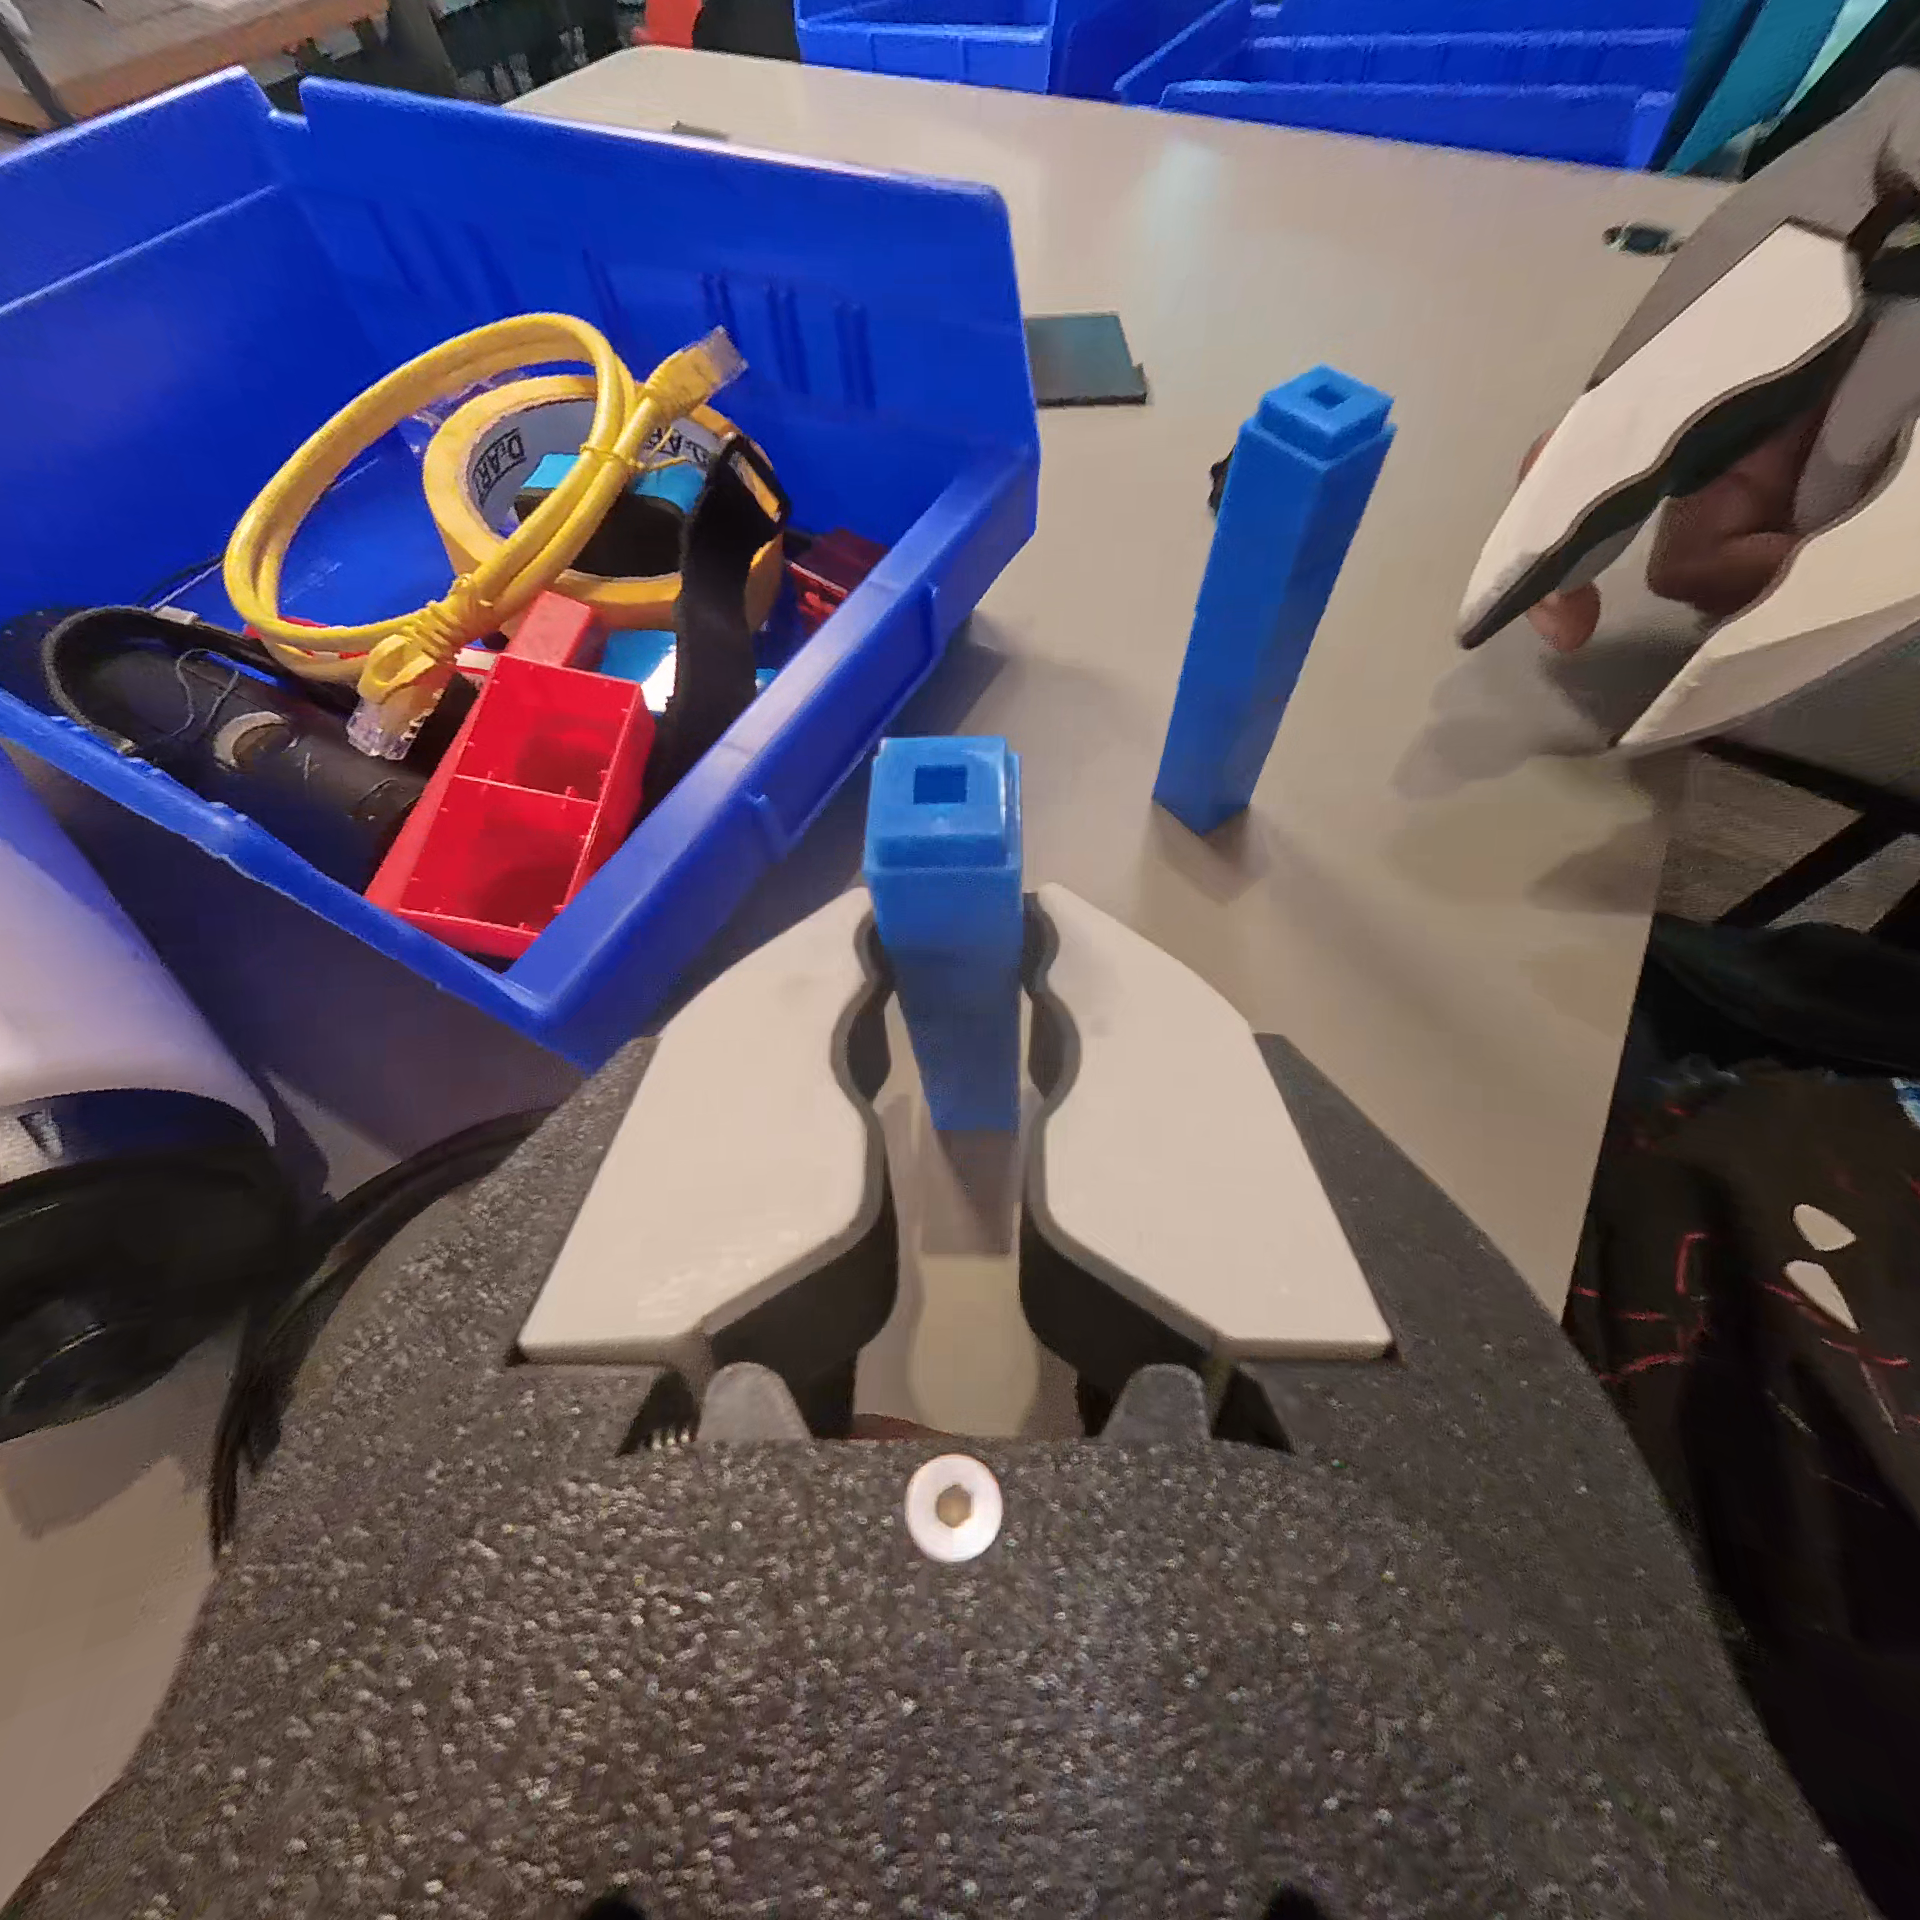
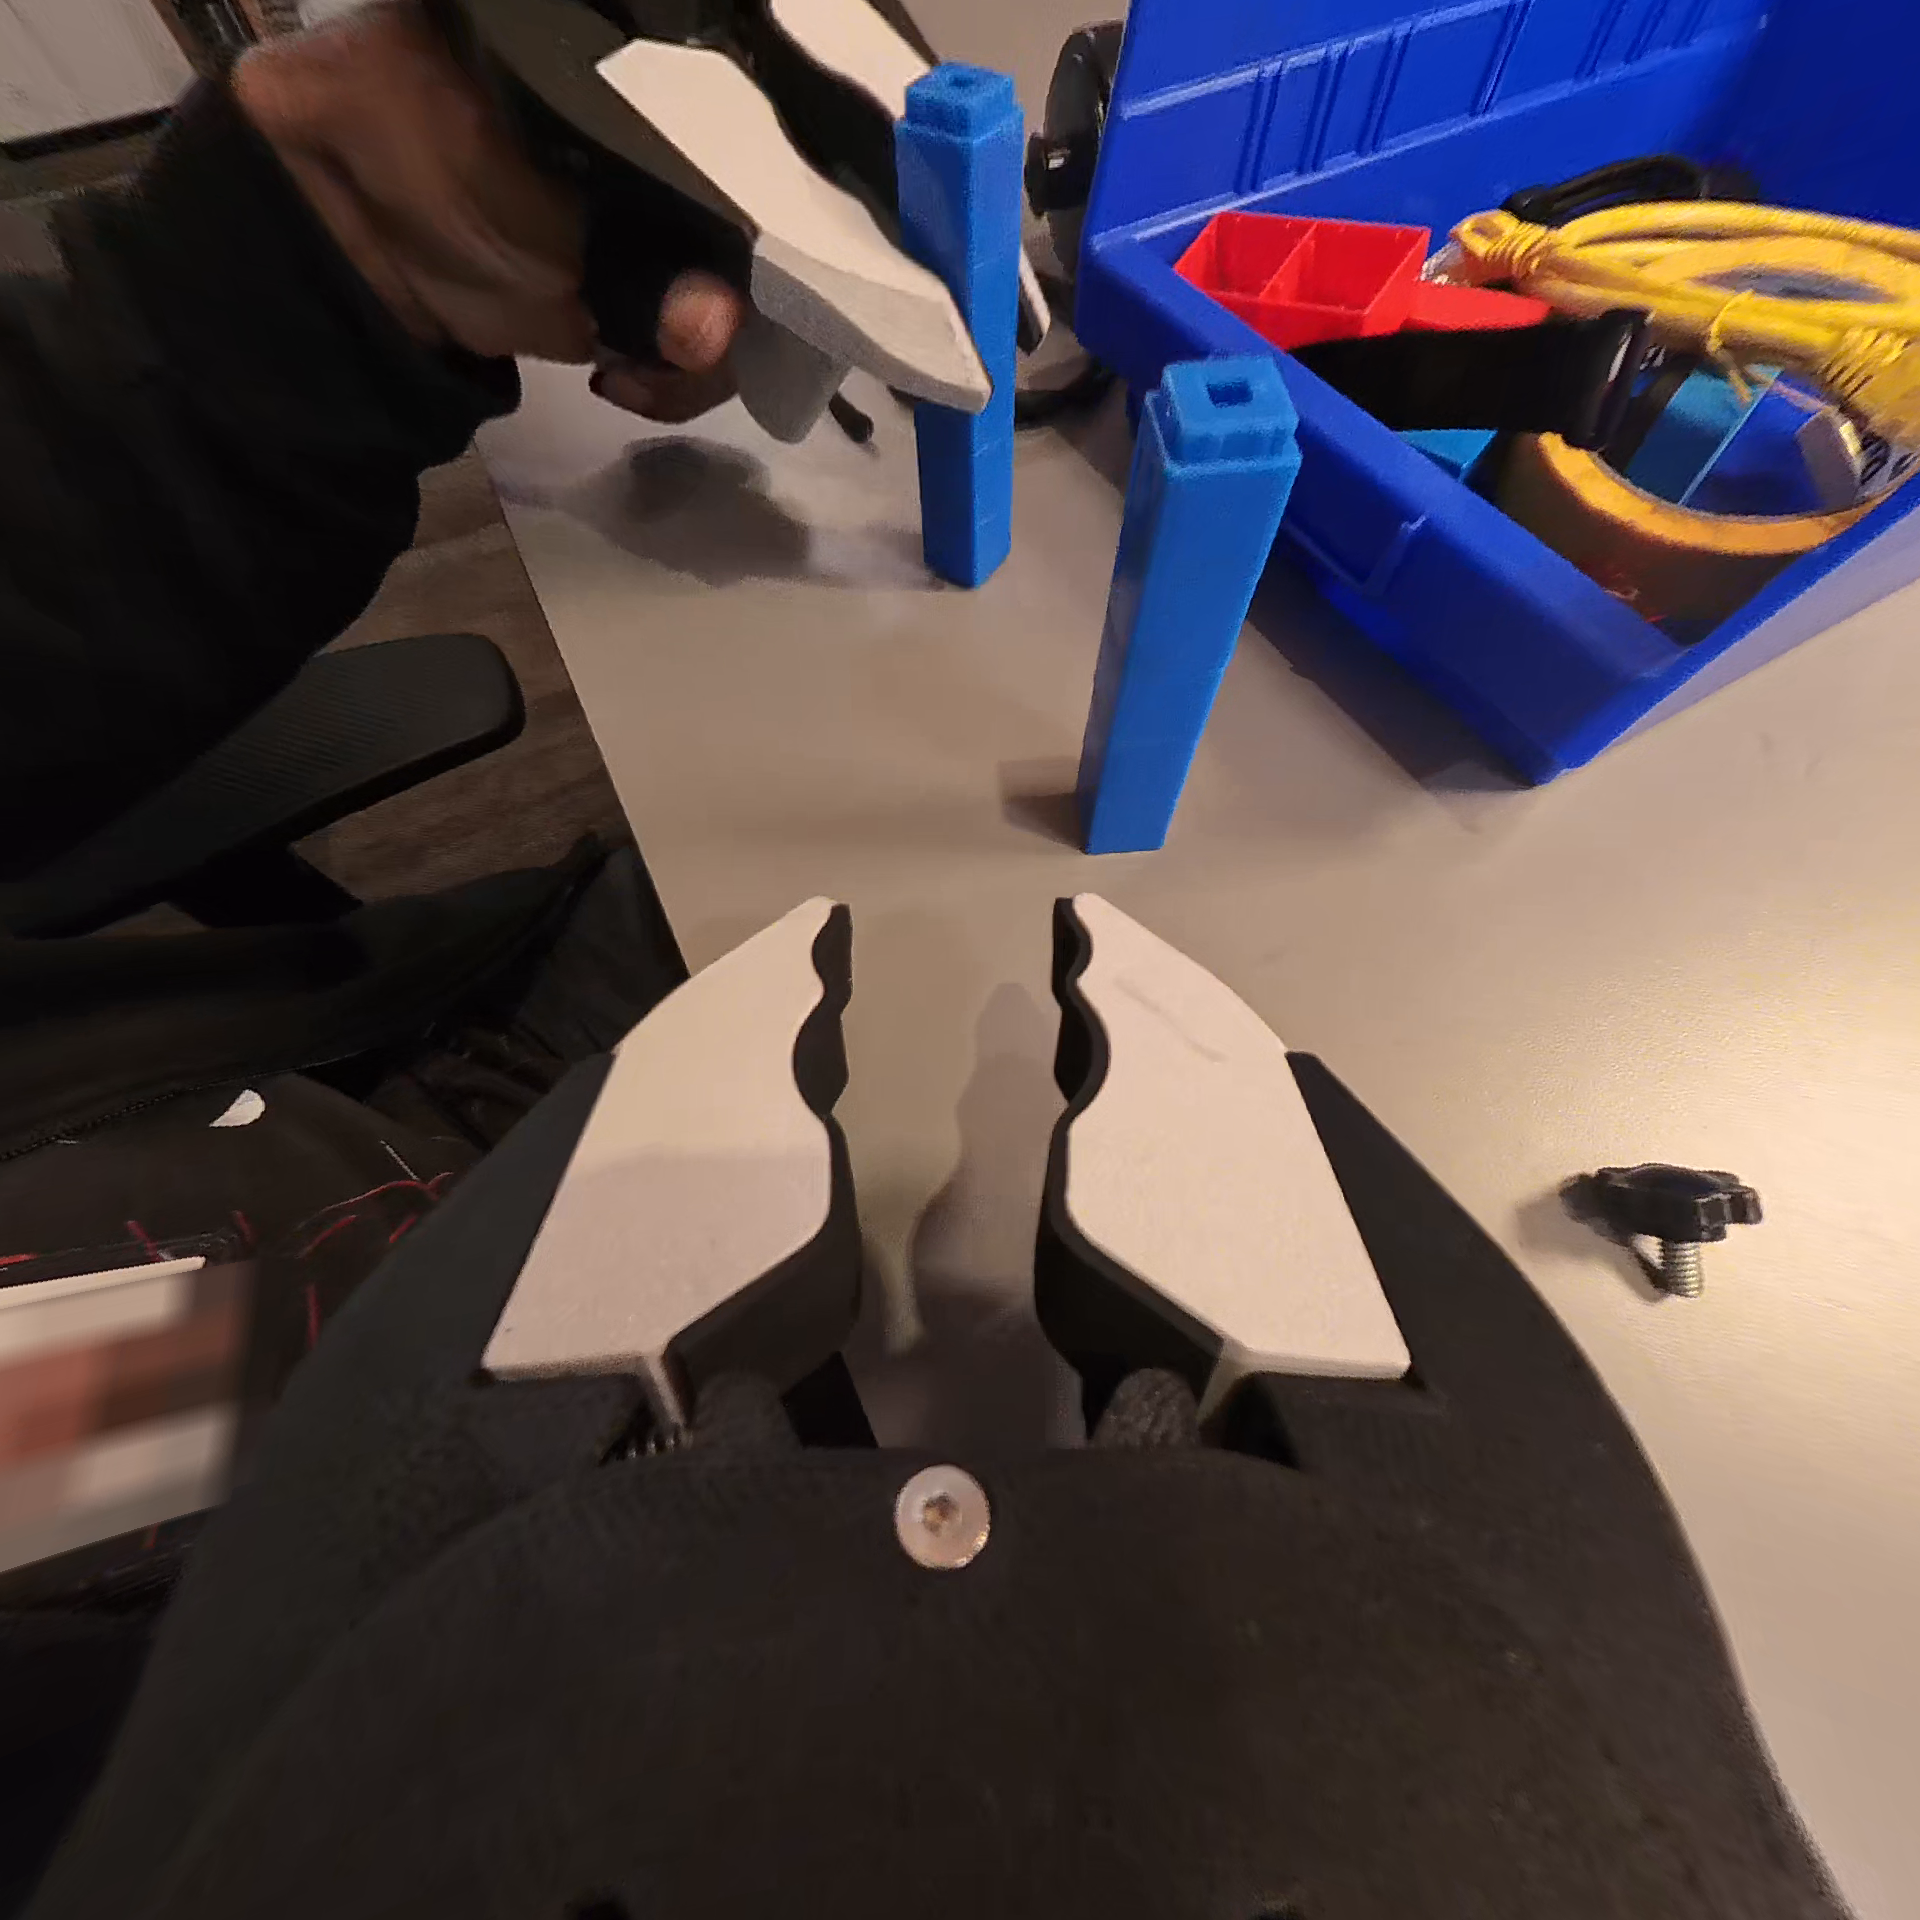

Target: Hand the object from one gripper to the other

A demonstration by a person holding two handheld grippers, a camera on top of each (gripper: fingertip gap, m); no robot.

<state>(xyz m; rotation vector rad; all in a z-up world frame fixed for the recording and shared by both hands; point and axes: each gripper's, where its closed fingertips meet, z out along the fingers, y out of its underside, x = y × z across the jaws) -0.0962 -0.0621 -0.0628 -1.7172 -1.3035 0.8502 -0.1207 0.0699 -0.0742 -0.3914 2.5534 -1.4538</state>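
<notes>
My left gripper [image 1: 951, 904] is shut on a tall blue square block [image 1: 945, 935] and holds it upright by its upper part. I cannot tell whether its lower end touches the grey table [image 1: 1351, 987]. A second, identical blue block [image 1: 1273, 603] stands free on the table to the right and beyond it. My right gripper [image 2: 951, 914] is open and empty, low over the table, with the free block [image 2: 1184, 613] just ahead of its tips. The held block [image 2: 961, 312] and the left gripper [image 2: 997, 358] show at that view's upper left. The right gripper [image 1: 1548, 681] shows at the left view's right edge.
A blue bin [image 1: 790, 790] at the left holds a yellow cable [image 1: 436, 520], a tape roll, a red tray [image 1: 520, 810] and black straps. A black knob screw [image 2: 1662, 1216] lies on the table. More blue bins [image 1: 1351, 62] stand at the back. A chair [image 2: 312, 727] stands off the table's edge. Tip to tip, the grippers are about 15 centimeters apart. Measured from the fingertips, the black knob screw [image 2: 1662, 1216] is 12 centimeters or so from the right gripper and 20 centimeters from the left.
</notes>
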